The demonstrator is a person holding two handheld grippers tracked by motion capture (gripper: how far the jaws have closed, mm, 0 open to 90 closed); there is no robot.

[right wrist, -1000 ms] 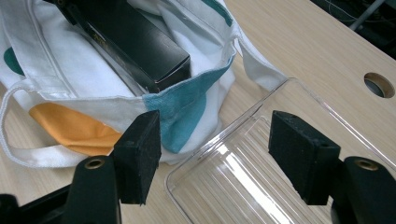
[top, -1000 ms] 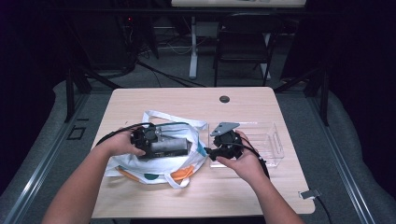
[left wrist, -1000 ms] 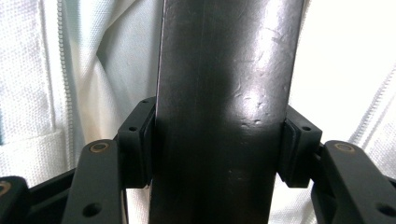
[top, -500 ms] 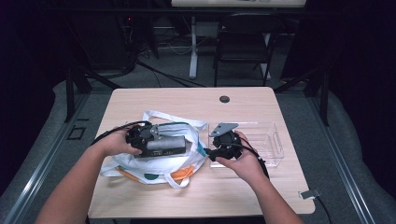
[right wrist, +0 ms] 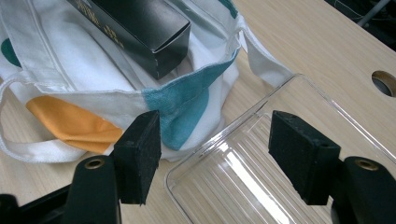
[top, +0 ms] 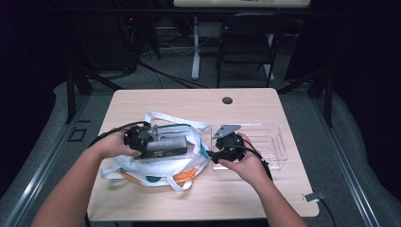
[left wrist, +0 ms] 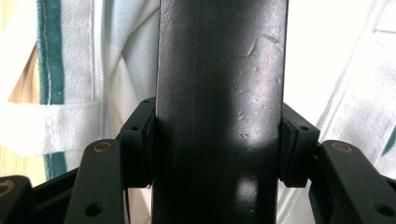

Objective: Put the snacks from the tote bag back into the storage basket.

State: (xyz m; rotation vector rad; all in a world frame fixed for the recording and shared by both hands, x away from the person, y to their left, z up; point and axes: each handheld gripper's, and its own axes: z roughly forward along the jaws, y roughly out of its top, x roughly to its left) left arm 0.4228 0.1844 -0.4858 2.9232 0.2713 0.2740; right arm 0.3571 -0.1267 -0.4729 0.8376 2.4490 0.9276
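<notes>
While the left gripper (top: 142, 138) clamps the black box (top: 166, 145) (over the tote bag (top: 156, 165)), the right gripper (right wrist: 219, 140) fingers gape empty

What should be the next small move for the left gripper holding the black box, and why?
Probably carry the black box a little to the right, toward the clear tray. The left gripper is clamped on the box above the tote bag, and the right gripper hangs open over the tray's near corner, holding nothing.

Bare tabletop (top: 189, 101) beyond tote bag (top: 156, 168) and clear tray (top: 279, 142)
</notes>
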